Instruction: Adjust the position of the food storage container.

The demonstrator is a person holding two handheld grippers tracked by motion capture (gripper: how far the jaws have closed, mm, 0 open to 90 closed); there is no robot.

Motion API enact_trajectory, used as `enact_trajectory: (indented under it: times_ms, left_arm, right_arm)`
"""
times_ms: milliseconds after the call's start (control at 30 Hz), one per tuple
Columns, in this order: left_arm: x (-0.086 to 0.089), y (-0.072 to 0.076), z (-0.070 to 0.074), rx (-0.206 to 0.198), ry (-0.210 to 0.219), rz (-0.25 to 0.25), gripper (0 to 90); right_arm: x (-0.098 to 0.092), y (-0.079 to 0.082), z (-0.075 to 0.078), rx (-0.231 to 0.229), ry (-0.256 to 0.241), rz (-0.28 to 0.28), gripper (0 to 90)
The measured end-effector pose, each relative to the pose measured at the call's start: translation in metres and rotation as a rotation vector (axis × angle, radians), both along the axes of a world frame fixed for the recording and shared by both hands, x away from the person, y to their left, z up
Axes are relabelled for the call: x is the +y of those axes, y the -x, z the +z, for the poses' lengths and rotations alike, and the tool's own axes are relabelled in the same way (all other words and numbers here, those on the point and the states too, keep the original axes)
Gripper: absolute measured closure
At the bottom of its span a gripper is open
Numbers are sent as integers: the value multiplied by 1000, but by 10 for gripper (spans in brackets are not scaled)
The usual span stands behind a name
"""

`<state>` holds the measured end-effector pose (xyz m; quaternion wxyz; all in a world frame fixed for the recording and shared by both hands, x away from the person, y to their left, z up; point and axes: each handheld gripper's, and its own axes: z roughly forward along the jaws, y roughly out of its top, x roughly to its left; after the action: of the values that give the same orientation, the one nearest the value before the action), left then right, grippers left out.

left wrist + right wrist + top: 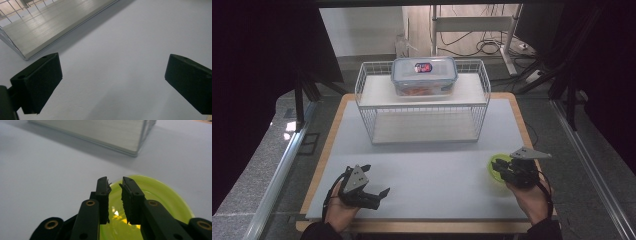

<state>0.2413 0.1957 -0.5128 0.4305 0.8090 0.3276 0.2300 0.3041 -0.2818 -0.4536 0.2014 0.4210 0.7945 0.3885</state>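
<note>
A translucent yellow-green bowl [495, 164] sits on the white table near its right front corner. My right gripper [505, 168] is at the bowl's near rim; in the right gripper view the bowl [162, 195] has its rim between the two jaws, one jaw outside and one inside, and the right gripper [115, 182] is shut on it. My left gripper [377, 180] rests low over the table at the front left. In its own view, the left gripper [112, 65] stands wide open with only bare table between its jaws.
A white wire rack [422, 107] with two shelves stands at the back middle of the table [437, 165]. A clear lidded container [424, 75] with orange contents sits on its top shelf. The rack's lower board [37, 27] lies ahead of the left gripper.
</note>
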Motion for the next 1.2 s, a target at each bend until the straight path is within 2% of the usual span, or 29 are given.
enact_trajectory:
  times_ms: [33, 133, 467, 667, 833, 1033, 1200]
  left_arm:
    - [0, 0, 0, 1, 1, 1, 12]
    - [0, 0, 0, 3, 0, 3, 12]
    - [-1, -1, -1, 9, -12, 4, 17]
    - [-2, -1, -2, 15, -24, 6, 18]
    - [-2, -2, -3, 22, -30, 5, 18]
    - [-3, -2, -4, 27, -41, 1, 19]
    - [-4, -2, -4, 29, -41, 0, 20]
  right_arm:
    - [-6, 0, 2, -6, 1, -22, 825]
    - [-14, 0, 4, -19, 29, -67, 897]
    - [-50, -2, 3, -24, 35, -196, 900]
    - [-69, -5, -7, 11, 48, -261, 900]
    - [-75, -8, -16, 53, 56, -274, 899]
    - [-71, -11, -21, 74, 76, -265, 899]
    - [-71, -12, -23, 85, 65, -269, 899]
